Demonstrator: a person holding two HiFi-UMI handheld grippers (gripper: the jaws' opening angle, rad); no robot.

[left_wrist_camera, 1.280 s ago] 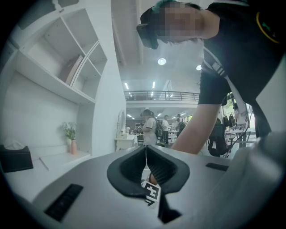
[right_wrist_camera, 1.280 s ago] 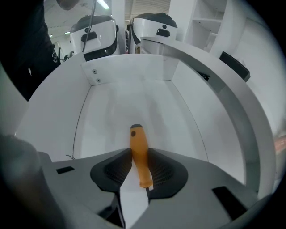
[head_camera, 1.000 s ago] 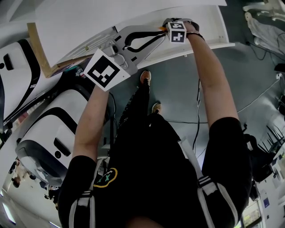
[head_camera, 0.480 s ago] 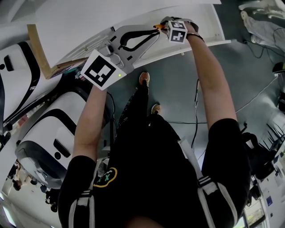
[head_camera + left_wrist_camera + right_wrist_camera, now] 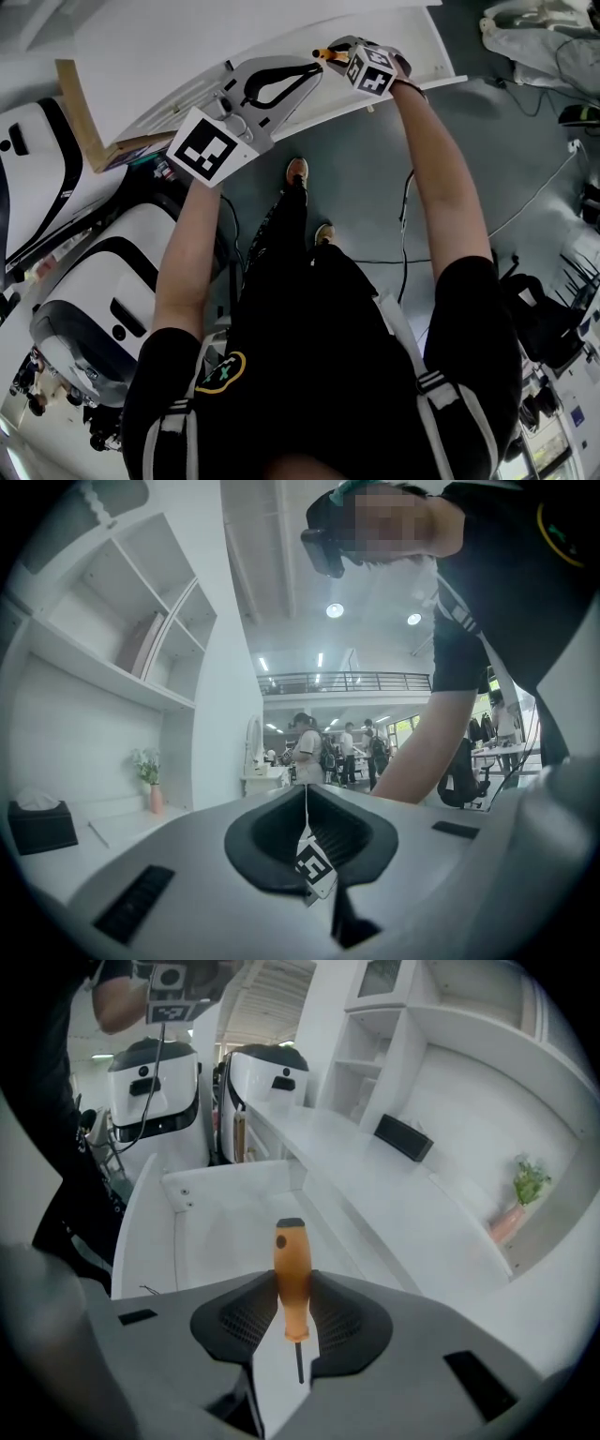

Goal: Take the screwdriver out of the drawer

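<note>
Orange-hndl screwdriver (image 5: 292,1279) abv open wht drawer (image 5: 225,1232)

1 screwdriver (image 5: 292,1274), 1 drawer (image 5: 217,1232), 2 grippers (image 5: 314,71) (image 5: 328,52).

My right claw (image 5: 292,1314) is matt grey plastic, with black ribbed pads (image 5: 246,1321). Over the drawer (image 5: 220,1232), smooth white and faintly glossy (like the counter (image 5: 375,1194) beside it), the screwdriver (image 5: 292,1269) shows a smooth orange plastic handle and a dark metal shaft.

An open laboratory hall is indicated by white machines (image 5: 155,1087), a mezzanine railing (image 5: 347,681) and white shelving (image 5: 141,644).
</note>
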